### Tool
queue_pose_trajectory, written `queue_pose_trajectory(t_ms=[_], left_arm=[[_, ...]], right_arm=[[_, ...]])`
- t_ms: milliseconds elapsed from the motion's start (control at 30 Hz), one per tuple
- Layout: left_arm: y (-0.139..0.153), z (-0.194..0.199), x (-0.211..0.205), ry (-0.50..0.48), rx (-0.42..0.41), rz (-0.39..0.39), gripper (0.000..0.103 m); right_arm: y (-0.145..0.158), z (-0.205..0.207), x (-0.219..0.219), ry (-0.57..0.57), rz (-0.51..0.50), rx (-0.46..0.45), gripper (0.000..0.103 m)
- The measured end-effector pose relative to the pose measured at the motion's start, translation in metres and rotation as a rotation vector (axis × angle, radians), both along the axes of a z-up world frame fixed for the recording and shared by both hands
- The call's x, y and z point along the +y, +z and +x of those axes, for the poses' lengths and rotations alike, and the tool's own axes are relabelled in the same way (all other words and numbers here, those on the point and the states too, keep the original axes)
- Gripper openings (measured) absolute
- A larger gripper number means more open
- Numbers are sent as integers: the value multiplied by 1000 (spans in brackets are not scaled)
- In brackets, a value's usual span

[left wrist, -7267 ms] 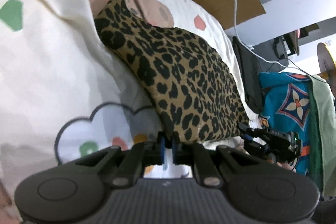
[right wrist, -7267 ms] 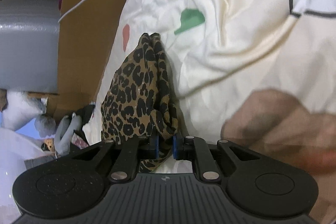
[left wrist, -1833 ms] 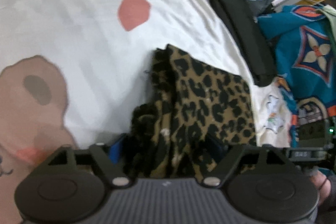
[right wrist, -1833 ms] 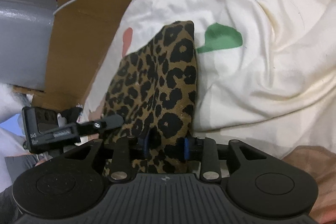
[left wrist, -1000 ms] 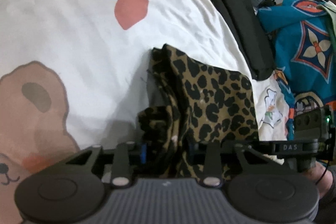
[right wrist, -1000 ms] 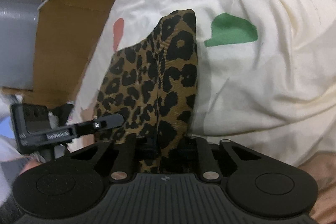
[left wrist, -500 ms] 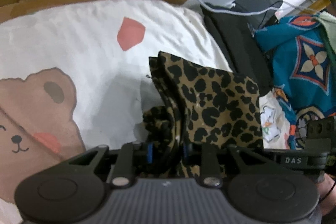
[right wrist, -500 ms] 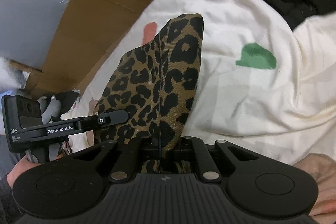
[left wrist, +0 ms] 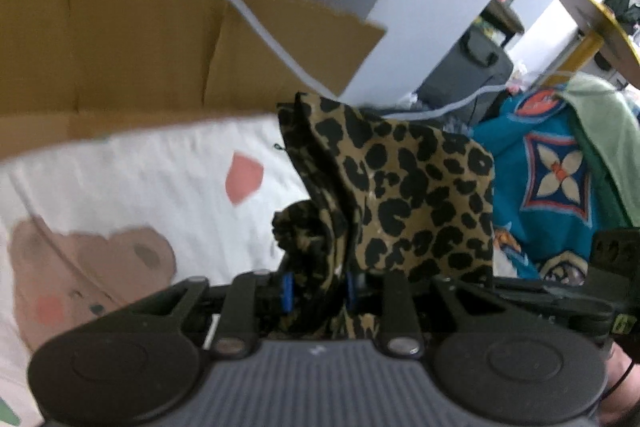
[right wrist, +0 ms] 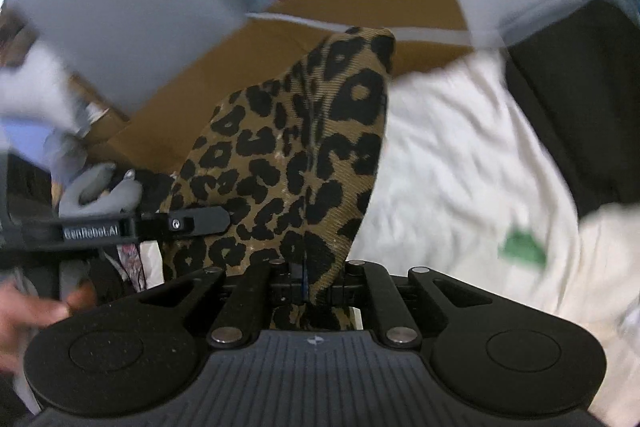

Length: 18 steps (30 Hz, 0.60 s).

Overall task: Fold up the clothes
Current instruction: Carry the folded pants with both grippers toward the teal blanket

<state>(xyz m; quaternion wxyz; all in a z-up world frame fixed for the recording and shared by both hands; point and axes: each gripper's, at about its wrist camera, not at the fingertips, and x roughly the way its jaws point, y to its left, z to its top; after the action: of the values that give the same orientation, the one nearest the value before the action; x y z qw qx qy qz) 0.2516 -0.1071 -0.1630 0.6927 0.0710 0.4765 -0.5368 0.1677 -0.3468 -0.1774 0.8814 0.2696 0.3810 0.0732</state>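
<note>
A: Both grippers have lifted the folded leopard-print cloth [left wrist: 404,195] off the cream cartoon-print bedsheet [left wrist: 152,187]!

B: The left gripper [left wrist: 316,291] pinches a bunched edge between its fingers; the right gripper [right wrist: 306,283] is clamped almost shut on another. The bundle's ready to move.

Left black two-finger tool [left wrist: 317,291] and right black two-finger tool [right wrist: 306,277] are clamped on folded leopard-print cloth [right wrist: 304,163], both angled downward.
</note>
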Motion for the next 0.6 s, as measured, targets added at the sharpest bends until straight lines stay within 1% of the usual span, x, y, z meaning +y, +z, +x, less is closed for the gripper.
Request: queue_pose_trajectory(t_ms=[233, 433, 600], left_arm=[[83, -8, 12, 75, -62, -43, 25], [157, -24, 23, 145, -97, -73, 25], [219, -29, 32, 197, -118, -109, 25]], right_arm=[[77, 9, -4, 4, 5, -57, 6], [157, 3, 3, 22, -5, -109, 6], [227, 0, 11, 15, -15, -173, 6]])
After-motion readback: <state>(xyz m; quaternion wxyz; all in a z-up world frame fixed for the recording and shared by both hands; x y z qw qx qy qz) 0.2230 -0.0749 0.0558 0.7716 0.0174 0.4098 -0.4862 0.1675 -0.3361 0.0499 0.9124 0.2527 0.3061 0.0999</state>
